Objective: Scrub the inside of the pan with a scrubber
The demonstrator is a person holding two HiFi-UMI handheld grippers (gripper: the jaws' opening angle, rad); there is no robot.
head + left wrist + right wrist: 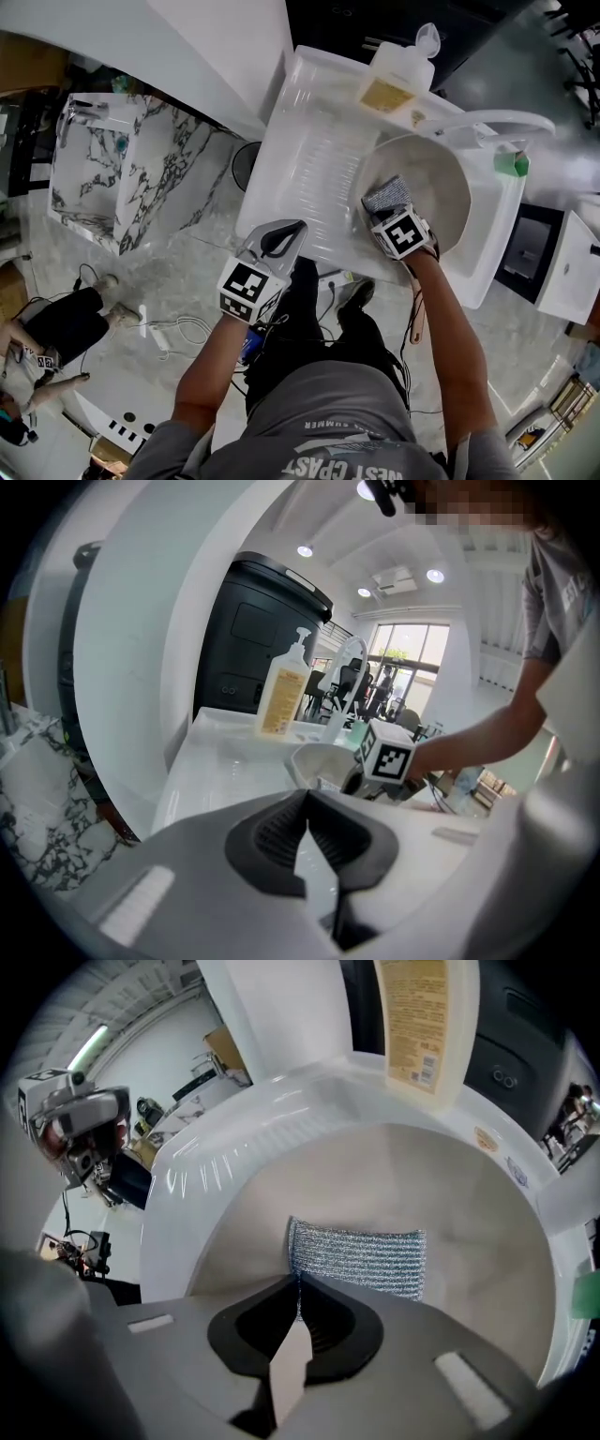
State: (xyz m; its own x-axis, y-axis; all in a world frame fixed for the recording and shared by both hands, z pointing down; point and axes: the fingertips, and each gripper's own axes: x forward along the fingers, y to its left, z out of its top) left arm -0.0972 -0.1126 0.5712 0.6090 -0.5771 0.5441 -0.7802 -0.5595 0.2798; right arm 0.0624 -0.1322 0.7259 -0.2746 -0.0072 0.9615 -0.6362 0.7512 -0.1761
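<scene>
Ahead of you a pump soap bottle [401, 70] stands at the far rim of the white sink [309, 141] beside the faucet [497, 116]; a marble-patterned cabinet [112, 173] sits well off to your left, white cables [178, 333] on the floor [187, 272]

Right gripper view: the soap bottle [419, 1018] is cut off by the top edge, its label print too small to read, and the lower edge of the scrubber [356, 1258] is hidden behind the right claw [298, 1286]. Left gripper view: the pan [312, 761] is partly masked by the left claw [307, 803] and the right claw's marker cube [386, 758]. Head view: that cube hides the right claw's jaw tips, and the green object [511, 164] beside the pan is too small to identify.
</scene>
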